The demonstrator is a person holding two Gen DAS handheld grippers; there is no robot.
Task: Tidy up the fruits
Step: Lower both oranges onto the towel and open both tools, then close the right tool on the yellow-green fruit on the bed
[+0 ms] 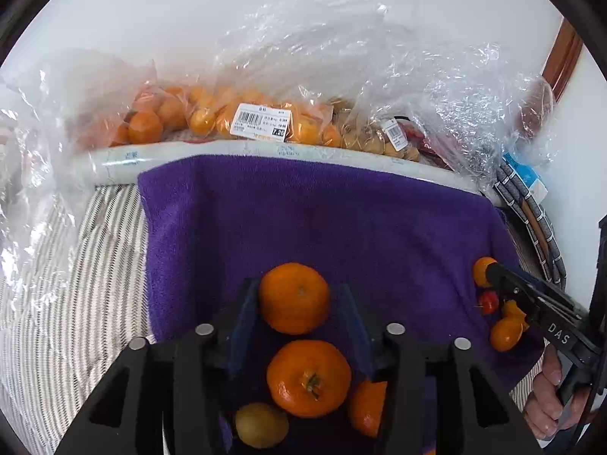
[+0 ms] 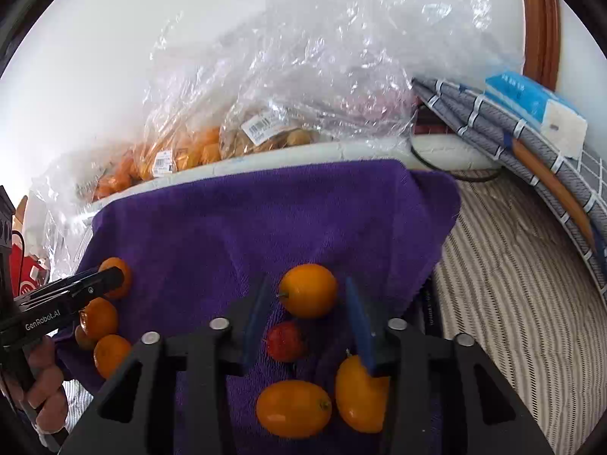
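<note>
A purple towel lies on a striped mat. In the left wrist view my left gripper is open around a mandarin, with small gaps on both sides. A second mandarin, a third and a yellow-green fruit lie under the gripper body. In the right wrist view my right gripper is open around a kumquat. A small red fruit and two kumquats lie below it.
Clear plastic bags of mandarins and brown fruit sit behind the towel against the white wall. A rolled white mat edges the towel. Folded grey cloth and a blue pack lie at the right. The striped mat surrounds the towel.
</note>
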